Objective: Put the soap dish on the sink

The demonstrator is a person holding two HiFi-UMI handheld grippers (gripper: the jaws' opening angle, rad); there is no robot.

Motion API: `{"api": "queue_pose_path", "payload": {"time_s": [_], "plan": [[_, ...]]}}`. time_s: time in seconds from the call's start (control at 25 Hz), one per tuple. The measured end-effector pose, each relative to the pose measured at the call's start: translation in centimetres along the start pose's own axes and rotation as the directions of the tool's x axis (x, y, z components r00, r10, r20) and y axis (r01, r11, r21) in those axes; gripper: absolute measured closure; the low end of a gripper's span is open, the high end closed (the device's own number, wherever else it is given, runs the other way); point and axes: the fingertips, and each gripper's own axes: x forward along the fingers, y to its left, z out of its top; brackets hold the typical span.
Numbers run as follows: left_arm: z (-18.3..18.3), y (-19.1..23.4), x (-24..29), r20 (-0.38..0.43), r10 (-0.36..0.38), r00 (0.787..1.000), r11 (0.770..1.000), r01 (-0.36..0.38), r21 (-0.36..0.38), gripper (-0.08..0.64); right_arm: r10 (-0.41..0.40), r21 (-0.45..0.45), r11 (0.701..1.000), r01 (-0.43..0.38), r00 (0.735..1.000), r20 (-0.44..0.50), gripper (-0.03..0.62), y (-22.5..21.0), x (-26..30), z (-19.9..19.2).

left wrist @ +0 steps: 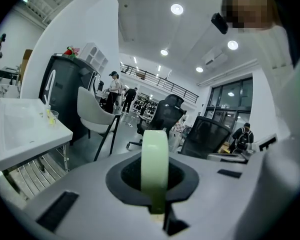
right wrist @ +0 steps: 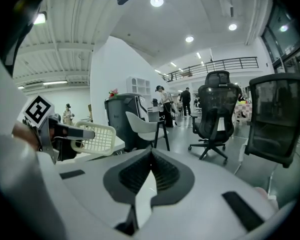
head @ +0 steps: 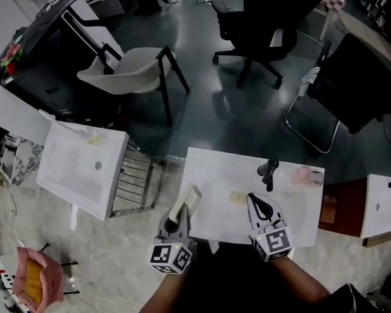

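The left gripper [head: 174, 225] is clamped tight on the pale green soap dish [head: 189, 202] at the sink [head: 215, 165] left edge, while the right gripper [head: 261, 207] hovers over it, jaws pinched together and empty.

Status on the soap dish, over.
Left gripper shut on soap dish, over sink left edge. Right gripper shut, empty, near faucet. Nothing in the way.

Grey left tool [head: 176, 222] and right tool [head: 260, 206], marker cubes [head: 171, 256] (black-and-white squares).
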Motion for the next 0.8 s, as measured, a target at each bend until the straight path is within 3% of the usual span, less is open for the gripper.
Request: {"api": "queue_pose_path", "payload": {"time_s": [0.28, 0.44, 0.8], "plan": [[0.4, 2.0, 0.8, -0.084, -0.146, 0.986, 0.988, 0.149, 0.032, 0.541, -0.161, 0.039, 0.986, 0.161, 0.987, -0.016, 0.595, 1.4, 0.4, 1.9], [0.9, 3.1, 1.2, -0.112, -0.224, 0.968, 0.972, 0.23, 0.043, 0.541, -0.193, 0.06, 0.979, 0.194, 0.981, -0.018, 0.595, 3.0, 1.5, 2.4], [0.8, 5.7, 2.6, -0.162, -0.286, 0.944, 0.956, 0.292, 0.013, 0.541, -0.26, 0.076, 0.962, 0.261, 0.965, -0.014, 0.595, 4.7, 2.7, 3.7]]}}
